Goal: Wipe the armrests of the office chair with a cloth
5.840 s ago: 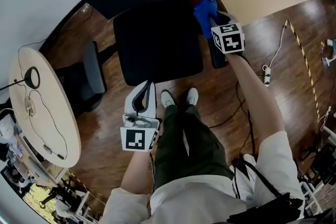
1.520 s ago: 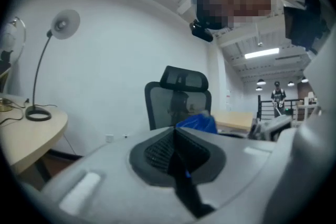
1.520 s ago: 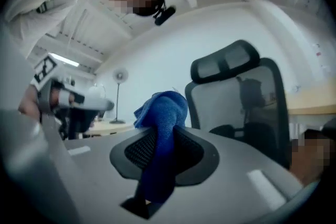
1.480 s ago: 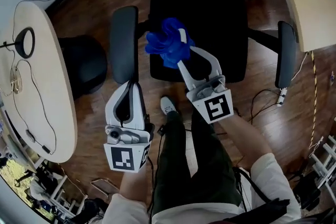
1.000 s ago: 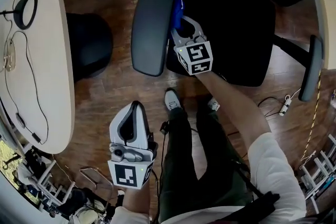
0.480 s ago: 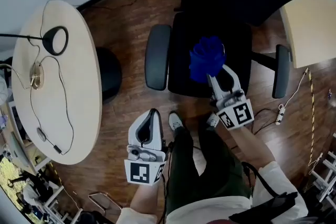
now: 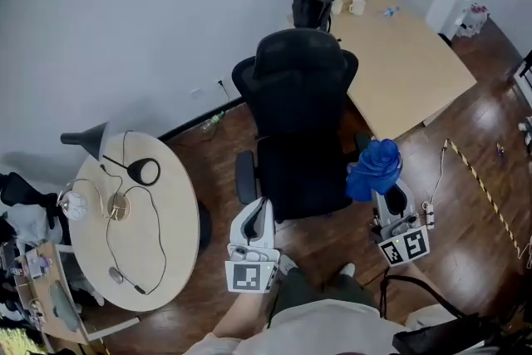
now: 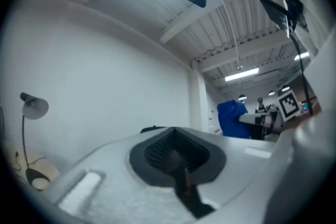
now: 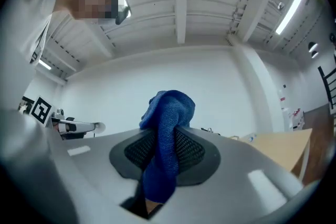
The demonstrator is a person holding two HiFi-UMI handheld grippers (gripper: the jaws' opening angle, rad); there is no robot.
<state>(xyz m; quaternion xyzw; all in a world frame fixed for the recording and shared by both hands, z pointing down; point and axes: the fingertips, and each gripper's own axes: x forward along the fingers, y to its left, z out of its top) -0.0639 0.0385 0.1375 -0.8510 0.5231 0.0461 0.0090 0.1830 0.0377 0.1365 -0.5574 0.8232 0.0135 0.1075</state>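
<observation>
A black office chair stands by the wall, its left armrest in plain view. Its right armrest is mostly hidden behind the blue cloth. My right gripper is raised and tilted upward, shut on that cloth, which bunches above its jaws. It hovers at the chair's right front, apart from it. My left gripper is held in front of the seat, shut with nothing between its jaws. Both gripper views point up toward the ceiling and wall.
A round pale table with a black lamp and cables stands at left. A rectangular wooden desk with a dark bag lies behind the chair at right. A power strip and a cable run across the wooden floor.
My head has lifted, so the whole chair and wall now show. The right gripper with the cloth has moved right, away from the seat. Both grippers now point upward.
</observation>
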